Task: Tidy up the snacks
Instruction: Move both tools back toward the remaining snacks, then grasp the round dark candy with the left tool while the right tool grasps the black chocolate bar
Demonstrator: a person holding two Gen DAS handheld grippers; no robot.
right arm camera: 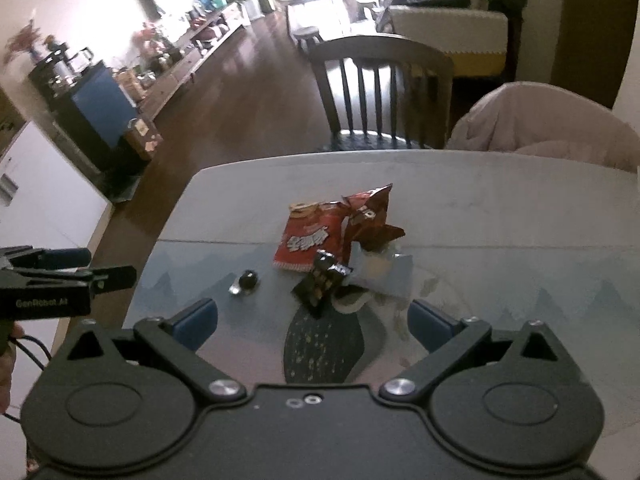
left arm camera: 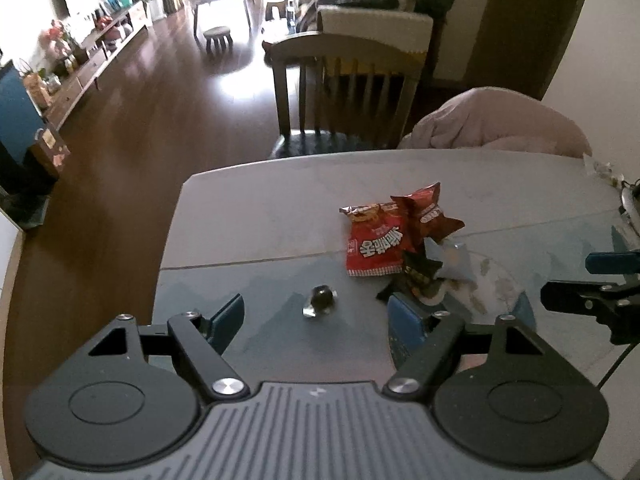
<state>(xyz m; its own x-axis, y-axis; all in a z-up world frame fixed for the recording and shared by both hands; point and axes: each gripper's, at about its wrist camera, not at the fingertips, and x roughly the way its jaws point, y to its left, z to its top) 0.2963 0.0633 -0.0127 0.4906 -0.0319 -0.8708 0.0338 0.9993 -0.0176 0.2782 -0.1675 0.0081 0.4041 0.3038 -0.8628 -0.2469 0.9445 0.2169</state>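
Both grippers hang over the near edge of the table [left arm camera: 248, 208], jaws spread wide and holding nothing. Snacks sit in one loose heap near the table's middle, a little toward its right side: a red packet [left arm camera: 374, 246] lying flat, a darker red-brown packet [left arm camera: 430, 214] crumpled and standing half up against its far-right corner, a small black packet [left arm camera: 418, 276] at the heap's near edge, and a pale bluish packet [left arm camera: 454, 262] partly tucked under the others. One small dark wrapped candy [left arm camera: 320, 298] lies apart from the heap, to its near left. From the left gripper [left arm camera: 316, 316] the candy is straight ahead between the fingers, close in; the heap lies ahead and to the right, with the black packet just off the right finger's tip. From the right gripper [right arm camera: 314, 314] the black packet [right arm camera: 322, 280] is dead ahead and nearest, the red packet [right arm camera: 310, 242] behind it and slightly left, the candy [right arm camera: 245, 282] off toward the left finger. The red packet's long axis runs roughly away from the near edge, tilted a little. My judgement: left is better placed for the stray candy, right for the heap. No container for the snacks shows in either view.
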